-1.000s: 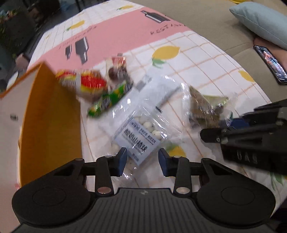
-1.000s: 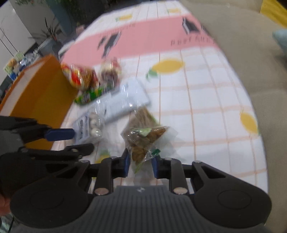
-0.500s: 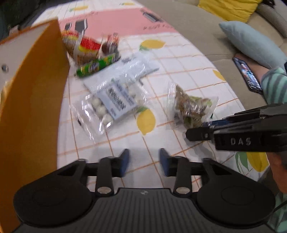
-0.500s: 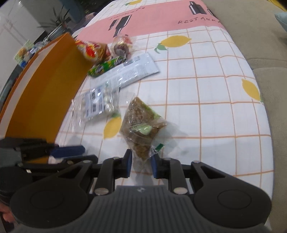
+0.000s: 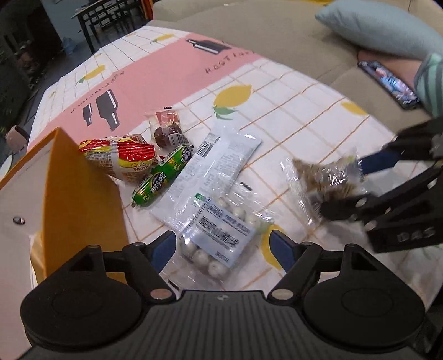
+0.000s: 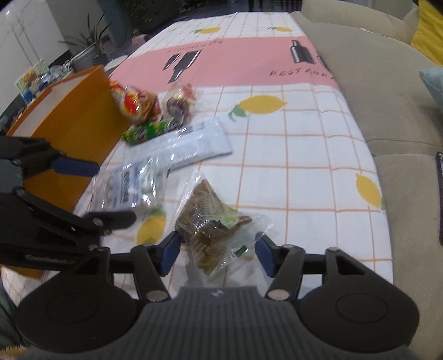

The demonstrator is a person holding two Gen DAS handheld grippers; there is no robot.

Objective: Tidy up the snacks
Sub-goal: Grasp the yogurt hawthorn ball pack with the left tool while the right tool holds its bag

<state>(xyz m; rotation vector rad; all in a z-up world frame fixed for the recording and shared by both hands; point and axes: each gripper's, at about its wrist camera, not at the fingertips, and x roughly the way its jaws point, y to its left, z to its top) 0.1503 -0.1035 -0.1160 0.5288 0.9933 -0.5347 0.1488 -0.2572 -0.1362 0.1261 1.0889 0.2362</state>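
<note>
- Left wrist view: the left gripper (image 5: 221, 245) points down at a table covered by a checked cloth with lemons (image 5: 290, 110). Its jaws have just been opening and stand wide, one on each side of a clear bag of white balls (image 5: 221, 235) that lies flat on the cloth; the pads do not press on it.
- Left wrist view, far and left: a red and yellow packet (image 5: 121, 157), a green stick (image 5: 163, 177), a small bag with a dark sweet (image 5: 167, 130) and a long white packet (image 5: 210, 166) lie in a loose pile, touching or overlapping.
- Left wrist view, near left: the wall of an orange box (image 5: 80, 199) stands just beside the pile. Whether anything is inside, I cannot tell.
- Left wrist view, right: the right gripper (image 5: 351, 185) is at a clear bag of brown snack (image 5: 321, 180). On the sofa beyond lie a blue cushion (image 5: 373, 25) and a phone (image 5: 393, 83).
- Right wrist view: the right gripper's (image 6: 217, 249) jaws have just been opening; the bag of brown snack (image 6: 210, 224) lies between them on the cloth, released.
- Risk, as I judge it: both bags are slippery film lying flat, so closing jaws may pinch only a loose edge and the bag could slide out. The two grippers are near each other and could collide.
</note>
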